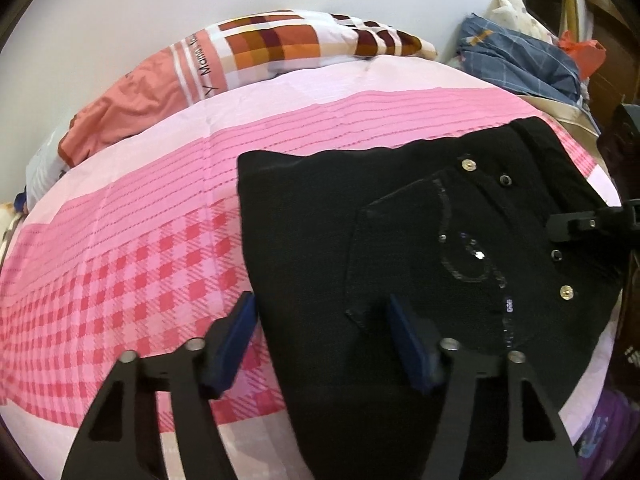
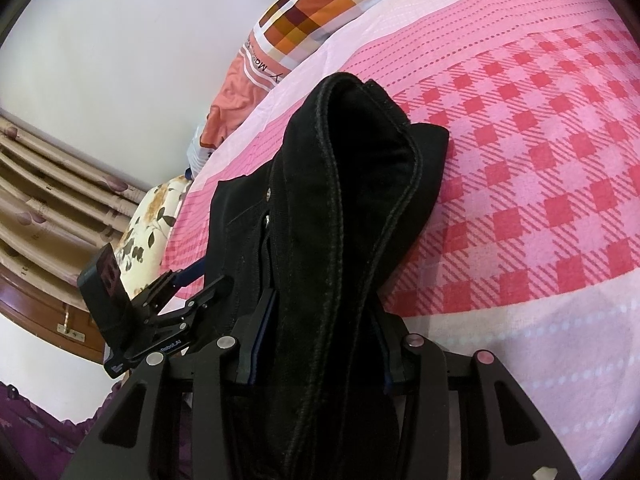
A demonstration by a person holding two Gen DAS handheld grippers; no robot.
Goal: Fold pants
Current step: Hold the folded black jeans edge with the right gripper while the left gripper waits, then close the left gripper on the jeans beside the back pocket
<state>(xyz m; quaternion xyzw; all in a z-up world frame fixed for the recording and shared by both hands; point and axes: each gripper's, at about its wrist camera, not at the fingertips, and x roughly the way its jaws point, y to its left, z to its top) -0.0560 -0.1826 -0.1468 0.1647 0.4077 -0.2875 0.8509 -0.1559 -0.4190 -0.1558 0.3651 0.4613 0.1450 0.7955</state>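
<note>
Black pants (image 1: 400, 240) lie folded on the pink checked bed sheet (image 1: 140, 260), the back pocket with studs and sequins facing up. My left gripper (image 1: 324, 328) is open over their near left edge, one finger above the sheet and the other above the cloth, holding nothing. In the right wrist view my right gripper (image 2: 320, 344) is shut on a thick bunched fold of the pants (image 2: 360, 200), which rises between its fingers. The left gripper (image 2: 188, 292) shows there at the left beside the pants. The right gripper's tip (image 1: 588, 220) shows at the right edge of the left wrist view.
A checked orange and brown pillow (image 1: 280, 48) lies at the far side of the bed by the white wall. A pile of blue clothes (image 1: 520, 60) sits at the far right. A floral pillow (image 2: 152, 220) and a curtain (image 2: 48, 200) are at the left. The bed edge (image 2: 520, 340) is near.
</note>
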